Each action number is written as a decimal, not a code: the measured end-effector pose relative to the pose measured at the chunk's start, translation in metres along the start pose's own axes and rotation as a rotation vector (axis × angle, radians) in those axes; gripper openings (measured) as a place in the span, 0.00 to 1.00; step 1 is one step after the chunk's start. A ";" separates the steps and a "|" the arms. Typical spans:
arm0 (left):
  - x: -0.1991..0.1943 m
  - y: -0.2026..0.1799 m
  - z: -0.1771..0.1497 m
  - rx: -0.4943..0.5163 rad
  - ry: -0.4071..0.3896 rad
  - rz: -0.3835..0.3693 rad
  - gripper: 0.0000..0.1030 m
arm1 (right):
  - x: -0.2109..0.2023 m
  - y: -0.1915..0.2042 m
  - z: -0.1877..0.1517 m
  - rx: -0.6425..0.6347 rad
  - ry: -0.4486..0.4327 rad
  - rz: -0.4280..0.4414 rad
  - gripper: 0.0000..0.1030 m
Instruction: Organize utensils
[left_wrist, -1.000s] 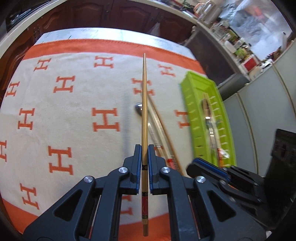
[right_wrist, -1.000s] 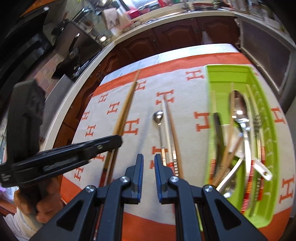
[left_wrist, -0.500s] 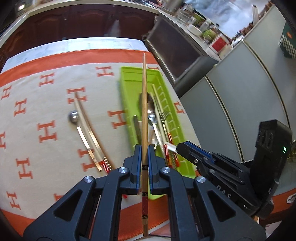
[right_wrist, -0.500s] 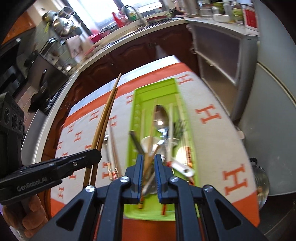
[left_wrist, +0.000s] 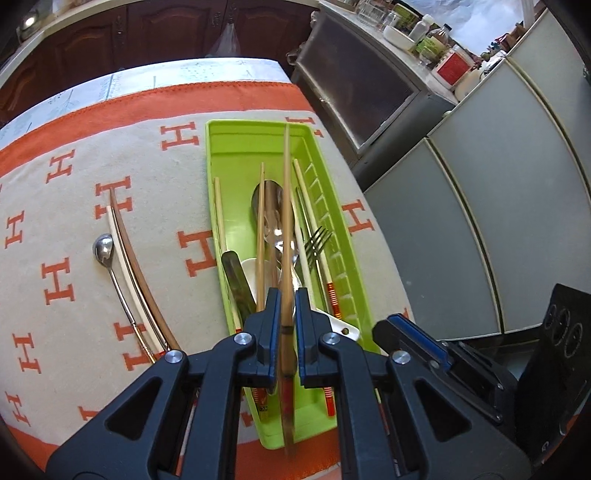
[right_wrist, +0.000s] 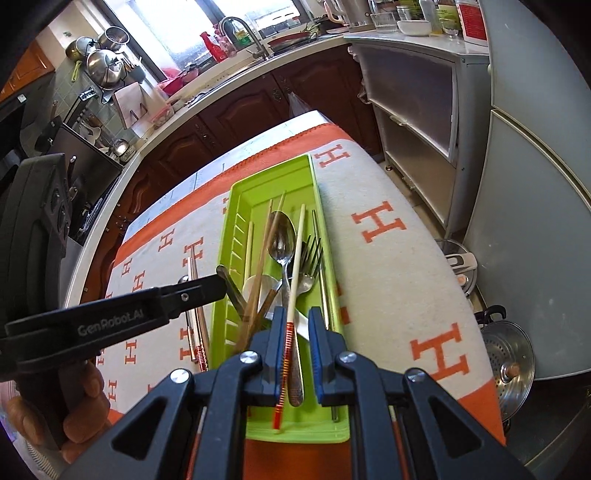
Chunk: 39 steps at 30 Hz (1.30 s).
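A kitchen table wears a cream cloth (left_wrist: 74, 206) with orange H marks. At the bottom middle of the left view, the left gripper (left_wrist: 286, 321) is clenched on a long wooden chopstick (left_wrist: 286, 206), which hangs over the green tray (left_wrist: 236, 136). The chopstick is light, stiff and smooth, so it could slip or swing; a hold near its thick end is best. In the right view, the right gripper (right_wrist: 295, 350) hangs over the tray, nearly shut with nothing held. Left of the tray, a spoon (left_wrist: 105, 251) and more chopsticks (left_wrist: 127, 258) wait on the cloth.
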<state>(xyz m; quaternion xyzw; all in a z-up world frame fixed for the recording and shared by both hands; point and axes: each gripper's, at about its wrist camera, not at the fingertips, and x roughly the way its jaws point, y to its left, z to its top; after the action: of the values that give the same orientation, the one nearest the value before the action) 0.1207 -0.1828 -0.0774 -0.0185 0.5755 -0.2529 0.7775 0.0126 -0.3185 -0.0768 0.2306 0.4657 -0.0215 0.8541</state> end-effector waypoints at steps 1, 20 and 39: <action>0.002 0.000 0.001 -0.002 0.003 0.011 0.05 | 0.000 0.000 0.000 0.001 0.001 0.001 0.11; -0.039 0.066 -0.036 -0.030 -0.046 0.175 0.21 | 0.020 0.033 -0.023 -0.048 0.163 0.182 0.11; -0.056 0.109 -0.064 -0.089 -0.063 0.214 0.23 | 0.046 0.042 -0.039 0.027 0.226 0.212 0.06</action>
<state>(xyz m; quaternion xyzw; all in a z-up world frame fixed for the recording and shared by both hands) 0.0921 -0.0475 -0.0842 0.0004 0.5602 -0.1421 0.8161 0.0190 -0.2563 -0.1161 0.2909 0.5315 0.0883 0.7906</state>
